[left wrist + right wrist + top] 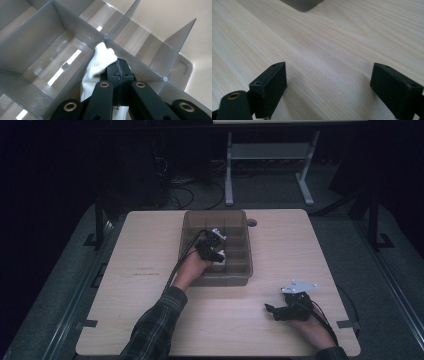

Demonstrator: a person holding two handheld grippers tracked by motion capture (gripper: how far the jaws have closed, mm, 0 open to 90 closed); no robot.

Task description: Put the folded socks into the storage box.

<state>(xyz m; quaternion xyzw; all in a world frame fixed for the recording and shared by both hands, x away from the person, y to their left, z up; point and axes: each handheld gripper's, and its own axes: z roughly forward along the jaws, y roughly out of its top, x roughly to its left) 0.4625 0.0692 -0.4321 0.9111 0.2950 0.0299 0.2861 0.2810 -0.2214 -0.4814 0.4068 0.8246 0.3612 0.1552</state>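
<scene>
Your left gripper [117,72], clamped on the white cloth [100,62] over the divided bin's [245,270] near-right compartments, is mid-placement, so next lower and release it, while your right gripper [272,311] rests wide open near the table's [150,285] front-right corner.

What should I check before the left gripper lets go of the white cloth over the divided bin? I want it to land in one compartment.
1. Left gripper shut on white cloth: ok.
2. Cloth above the divided bin, not the table: ok.
3. Cloth clear of the divider: not ok, it hangs against one.
4. Compartment below free of other items: ok, as far as visible.
5. Right gripper open, away from the bin: ok.
</scene>
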